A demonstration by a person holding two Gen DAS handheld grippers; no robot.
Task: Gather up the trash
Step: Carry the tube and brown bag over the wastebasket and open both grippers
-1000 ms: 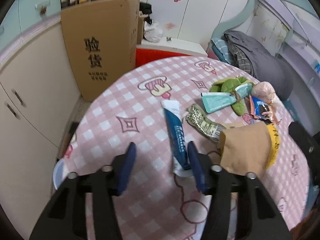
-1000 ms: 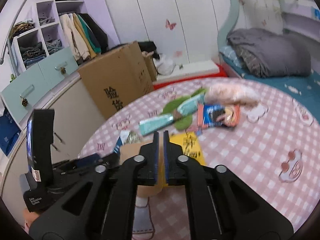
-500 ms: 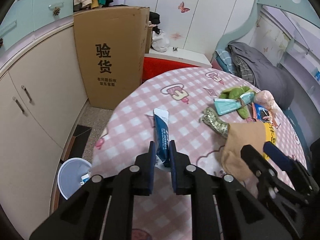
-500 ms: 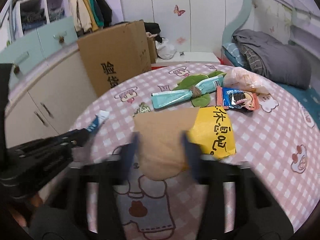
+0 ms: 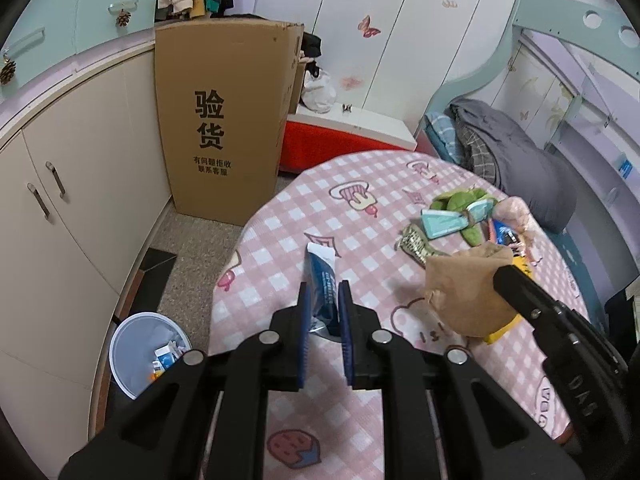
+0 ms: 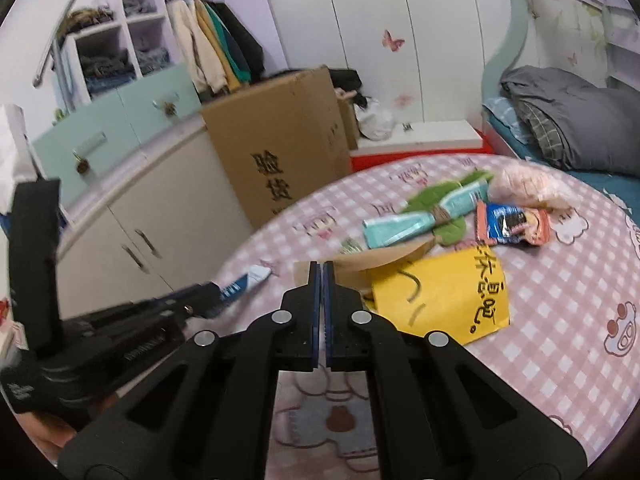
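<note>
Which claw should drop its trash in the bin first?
Probably the left claw. It is shut on the blue tube at the table's edge, with the white bin on the floor just beside. The right claw pinches the brown paper bag farther away.

Cream cabinets (image 5: 72, 216) left – tall cardboard box (image 5: 224, 120) beside; white butterfly wardrobe (image 5: 380, 40) behind, bed (image 5: 520, 152) right.

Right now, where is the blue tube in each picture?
Left wrist: the blue tube sits bottom centre, pinched in the left tool.
Right wrist: it pokes out at middle left, over the table's edge.
Shared landmark: the cardboard box with black writing.
</note>
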